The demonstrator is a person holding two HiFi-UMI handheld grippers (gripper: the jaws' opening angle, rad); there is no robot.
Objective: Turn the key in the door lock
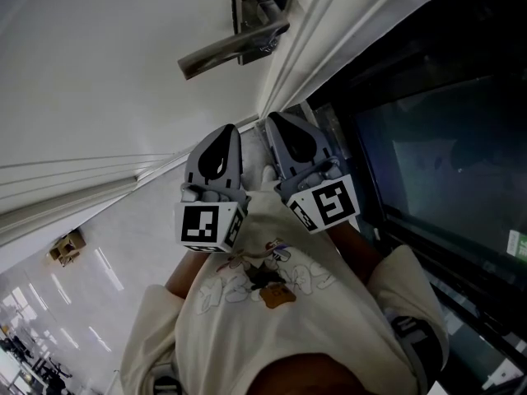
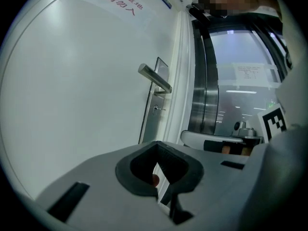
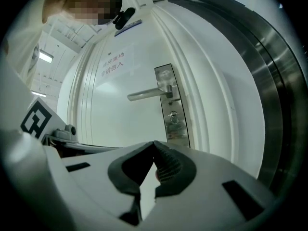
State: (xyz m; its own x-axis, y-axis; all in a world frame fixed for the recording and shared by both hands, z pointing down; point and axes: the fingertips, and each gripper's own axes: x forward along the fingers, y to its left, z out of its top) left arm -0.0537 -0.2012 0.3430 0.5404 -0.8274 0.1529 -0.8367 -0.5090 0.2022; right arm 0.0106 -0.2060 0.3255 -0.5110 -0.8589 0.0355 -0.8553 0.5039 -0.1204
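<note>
Key (image 3: 173,115) is seen in the lock (image 3: 176,125) under the handle (image 3: 147,94), well clear of left gripper (image 2: 156,146) and right gripper (image 3: 154,144), jaws clenched empty; for any grip they must be parted and squared.

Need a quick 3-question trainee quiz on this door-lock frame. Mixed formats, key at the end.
1. True or false: the right tongs are gripping the key.
2. Where does the key sit relative to the door handle? A) above it B) below it C) level with it, at the door's far edge
3. Fill in: the lettering on the door is ___ in colour.
Key: 1 false: the right tongs are shut, empty and held back from the door. 2 B. 3 red.
</note>
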